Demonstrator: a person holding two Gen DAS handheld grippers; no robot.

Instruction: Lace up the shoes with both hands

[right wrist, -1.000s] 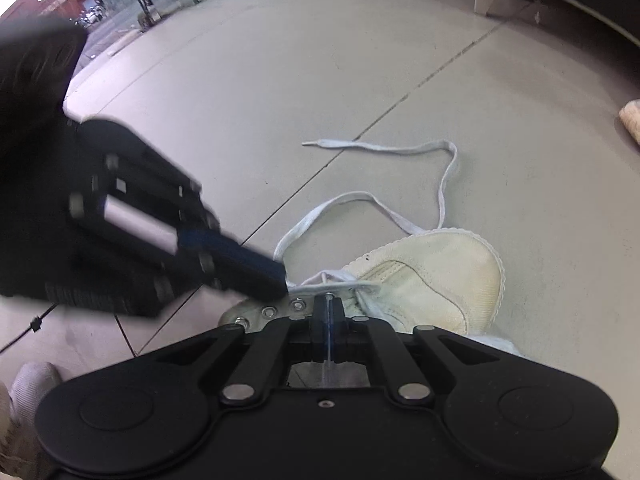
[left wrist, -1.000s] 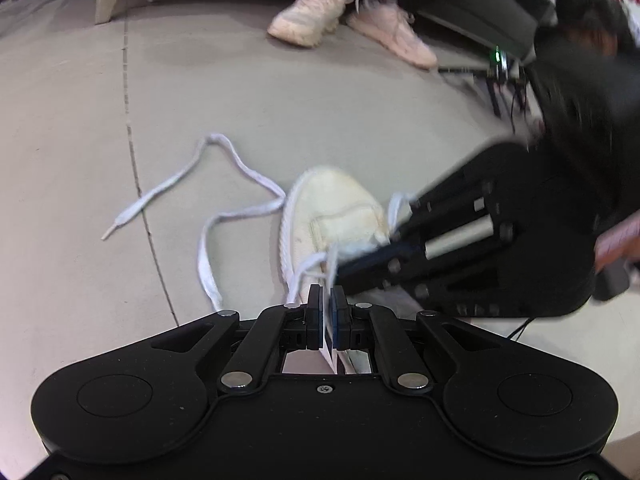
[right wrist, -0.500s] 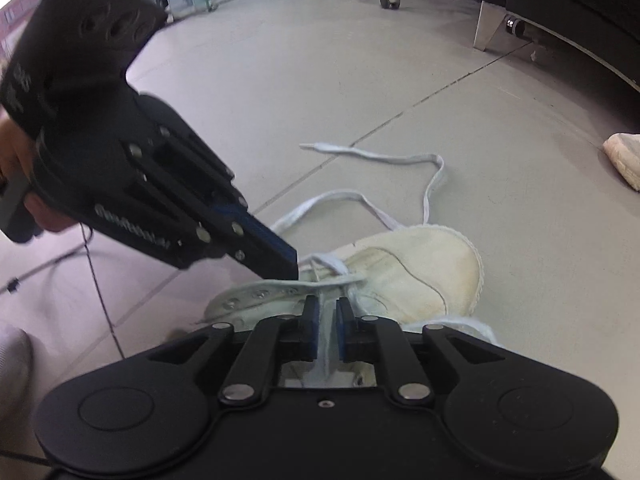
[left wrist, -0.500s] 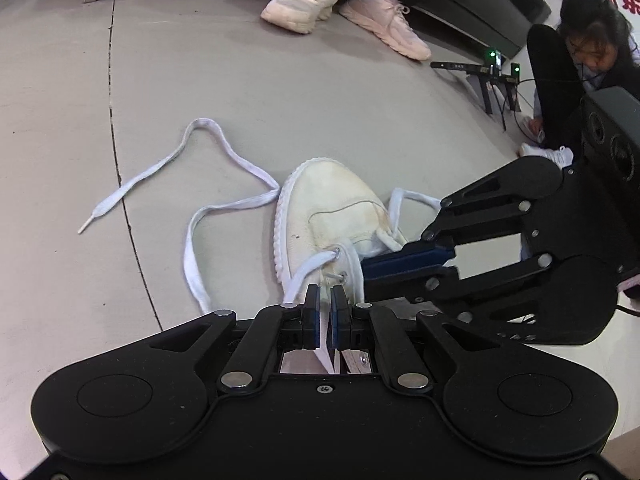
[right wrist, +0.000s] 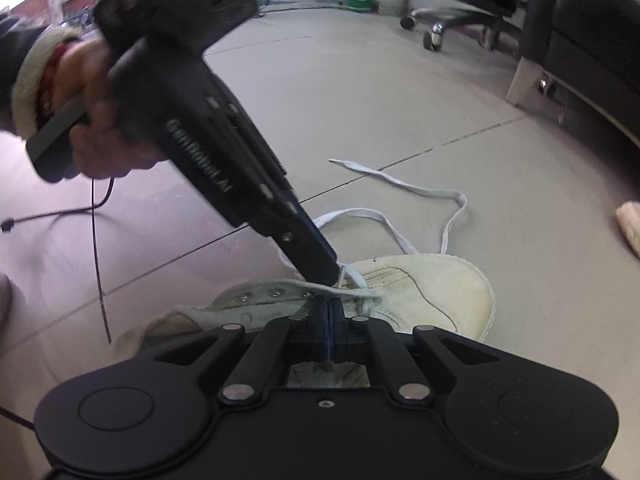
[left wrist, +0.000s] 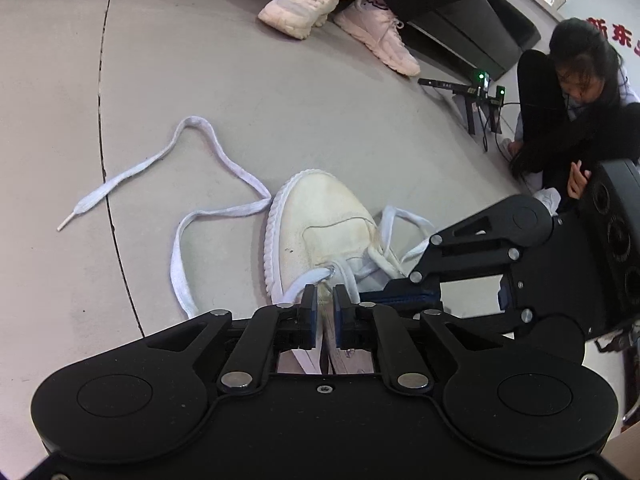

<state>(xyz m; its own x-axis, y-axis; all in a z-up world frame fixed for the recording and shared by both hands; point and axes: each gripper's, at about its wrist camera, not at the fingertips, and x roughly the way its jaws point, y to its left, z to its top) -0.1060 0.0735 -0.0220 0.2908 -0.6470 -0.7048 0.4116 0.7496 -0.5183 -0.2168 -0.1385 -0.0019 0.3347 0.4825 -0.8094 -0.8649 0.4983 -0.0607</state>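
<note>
**Both grippers at the eyelets, lace half threaded**

With the shoe (left wrist: 320, 224) lying on the floor (left wrist: 280, 112), your left gripper (left wrist: 326, 300) shows a narrow gap at the lowest crossing; whether it holds lace I cannot tell. Your right gripper (right wrist: 329, 312) is pressed together beside it. The lace (left wrist: 208, 216) trails far left; upper eyelets (right wrist: 274, 293) stand bare. Threading comes next: keep the tip controlled.

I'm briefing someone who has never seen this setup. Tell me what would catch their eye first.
First, the cream-white shoe on the grey floor, toe pointing away, with both black grippers meeting over its eyelets. The left gripper comes down steeply to the lace at the eyelets, while the right gripper is shut on that lace beside it. Next, the white lace snaking loose across the floor left of the shoe.
</note>
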